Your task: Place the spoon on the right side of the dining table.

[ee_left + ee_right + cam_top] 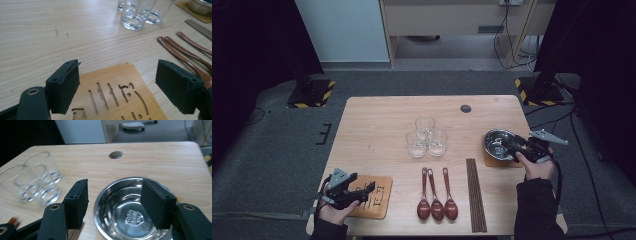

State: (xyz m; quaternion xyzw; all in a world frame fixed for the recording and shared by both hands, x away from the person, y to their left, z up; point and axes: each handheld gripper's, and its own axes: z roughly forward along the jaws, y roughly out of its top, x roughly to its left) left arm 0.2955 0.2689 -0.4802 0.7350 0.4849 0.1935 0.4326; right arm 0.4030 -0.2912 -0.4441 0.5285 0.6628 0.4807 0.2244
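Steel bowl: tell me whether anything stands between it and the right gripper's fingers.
Nothing visible does. The right gripper hovers at the steel bowl, fingers apart, the bowl's hollow directly ahead. The glasses stand off to one side; the wooden mat lies under the bowl.

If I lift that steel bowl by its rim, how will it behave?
The bowl looks thin polished metal: probably light, stiff and slippery under the pads. Held at one side, it may tilt. The right gripper is open over its near rim.
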